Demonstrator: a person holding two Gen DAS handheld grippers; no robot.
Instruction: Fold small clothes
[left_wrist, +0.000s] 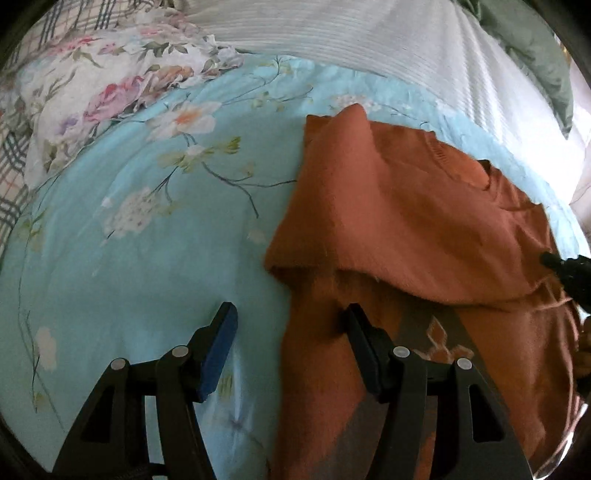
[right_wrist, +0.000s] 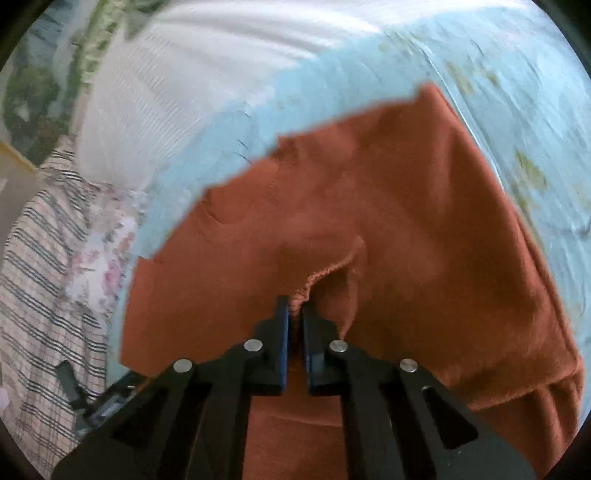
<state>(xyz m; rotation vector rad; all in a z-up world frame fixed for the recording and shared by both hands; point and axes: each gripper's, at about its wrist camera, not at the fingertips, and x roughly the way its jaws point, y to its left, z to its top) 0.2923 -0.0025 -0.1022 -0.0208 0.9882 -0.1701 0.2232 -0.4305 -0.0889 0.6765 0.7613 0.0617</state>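
A small rust-orange sweater (left_wrist: 399, 214) lies on a light blue floral bed sheet (left_wrist: 140, 236), its top part folded over the lower part. My left gripper (left_wrist: 290, 317) is open, straddling the sweater's left edge just above the sheet. In the right wrist view the same sweater (right_wrist: 406, 206) fills the middle. My right gripper (right_wrist: 295, 308) is shut on a ribbed edge of the sweater, which bunches between the pads. The right gripper's tip (left_wrist: 565, 267) shows at the right edge of the left wrist view.
A white ribbed blanket (left_wrist: 369, 33) lies beyond the sweater. A floral cloth (left_wrist: 110, 81) and a plaid cloth (left_wrist: 14, 166) lie at the far left. A green pillow (left_wrist: 535, 51) is at the far right.
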